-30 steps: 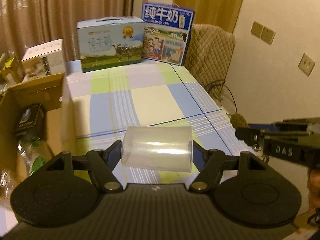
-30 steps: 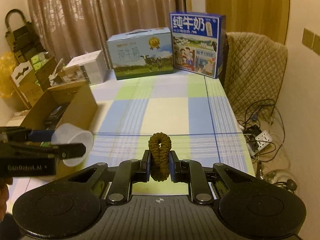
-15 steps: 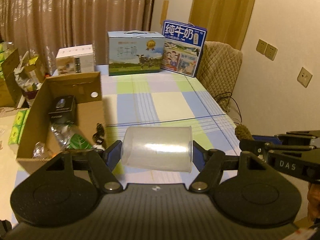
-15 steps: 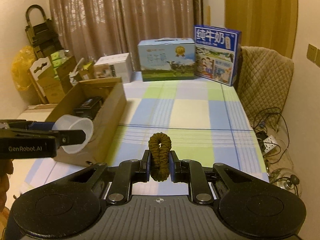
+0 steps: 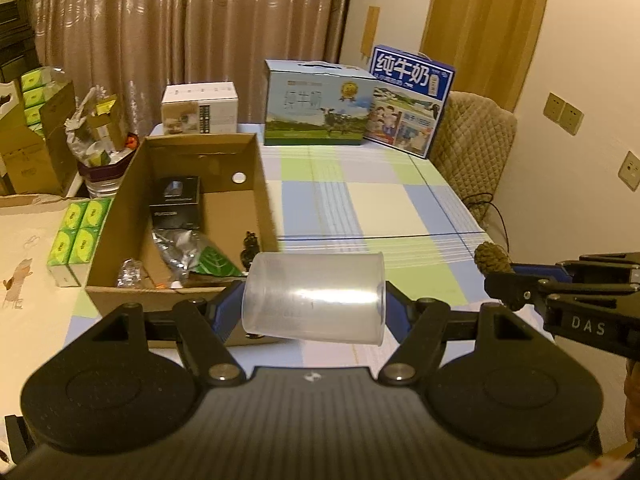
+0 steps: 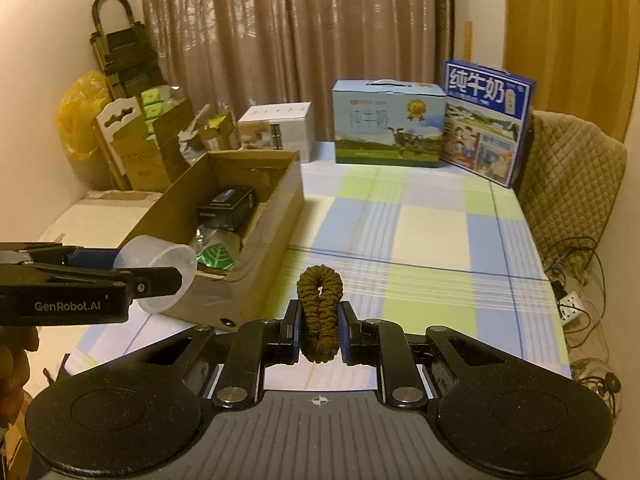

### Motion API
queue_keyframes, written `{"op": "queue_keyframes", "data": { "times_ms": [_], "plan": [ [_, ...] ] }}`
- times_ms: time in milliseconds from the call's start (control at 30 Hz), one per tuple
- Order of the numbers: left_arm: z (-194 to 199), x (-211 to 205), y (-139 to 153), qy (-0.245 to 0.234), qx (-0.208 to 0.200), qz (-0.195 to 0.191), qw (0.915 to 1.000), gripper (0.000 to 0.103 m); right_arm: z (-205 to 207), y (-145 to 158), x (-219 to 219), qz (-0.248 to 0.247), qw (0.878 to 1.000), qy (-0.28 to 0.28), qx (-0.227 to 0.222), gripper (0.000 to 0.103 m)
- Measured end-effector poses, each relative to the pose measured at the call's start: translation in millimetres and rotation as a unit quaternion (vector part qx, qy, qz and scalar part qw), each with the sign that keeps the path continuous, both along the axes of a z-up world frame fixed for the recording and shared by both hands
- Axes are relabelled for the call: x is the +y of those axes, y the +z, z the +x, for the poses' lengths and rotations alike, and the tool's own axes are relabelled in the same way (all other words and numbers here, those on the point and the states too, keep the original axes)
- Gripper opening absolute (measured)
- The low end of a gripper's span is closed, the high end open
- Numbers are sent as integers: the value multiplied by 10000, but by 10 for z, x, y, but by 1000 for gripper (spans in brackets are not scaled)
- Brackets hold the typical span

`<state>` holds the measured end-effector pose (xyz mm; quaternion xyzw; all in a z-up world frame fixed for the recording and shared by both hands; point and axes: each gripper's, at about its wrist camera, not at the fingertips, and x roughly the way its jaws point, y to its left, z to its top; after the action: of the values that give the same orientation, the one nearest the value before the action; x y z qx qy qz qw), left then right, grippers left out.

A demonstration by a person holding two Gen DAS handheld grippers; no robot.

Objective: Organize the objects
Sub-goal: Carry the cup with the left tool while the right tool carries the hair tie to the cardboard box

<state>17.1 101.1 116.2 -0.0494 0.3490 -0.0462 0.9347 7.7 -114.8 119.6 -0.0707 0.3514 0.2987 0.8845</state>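
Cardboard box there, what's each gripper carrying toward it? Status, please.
Left gripper clamped on clear plastic cup, held sideways. Right gripper shut on brown braided cord. Cardboard box open, partly filled. Nothing blocking.

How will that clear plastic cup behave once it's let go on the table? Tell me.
The clear plastic cup looks thin-walled, so probably light and squashable. Held sideways in the left gripper, its round wall would likely let it roll if set down like that.

Dim, warm yellowish indoor light; soft glare on the clear cup (image 5: pixel 314 298); fisheye bending at edges, dark corners, slight softness throughout.
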Motion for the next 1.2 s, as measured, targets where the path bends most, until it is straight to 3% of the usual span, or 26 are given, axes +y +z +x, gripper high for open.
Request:
{"op": "queue_keyframes", "data": {
  "times_ms": [400,1200],
  "plan": [
    [50,452,-2,359,58,124,9993,68,63,-49,468,37,9991,427,17,15],
    [729,1233,-130,671,260,284,9970,68,669,-207,1413,23,9967,814,71,15]
  ]
}}
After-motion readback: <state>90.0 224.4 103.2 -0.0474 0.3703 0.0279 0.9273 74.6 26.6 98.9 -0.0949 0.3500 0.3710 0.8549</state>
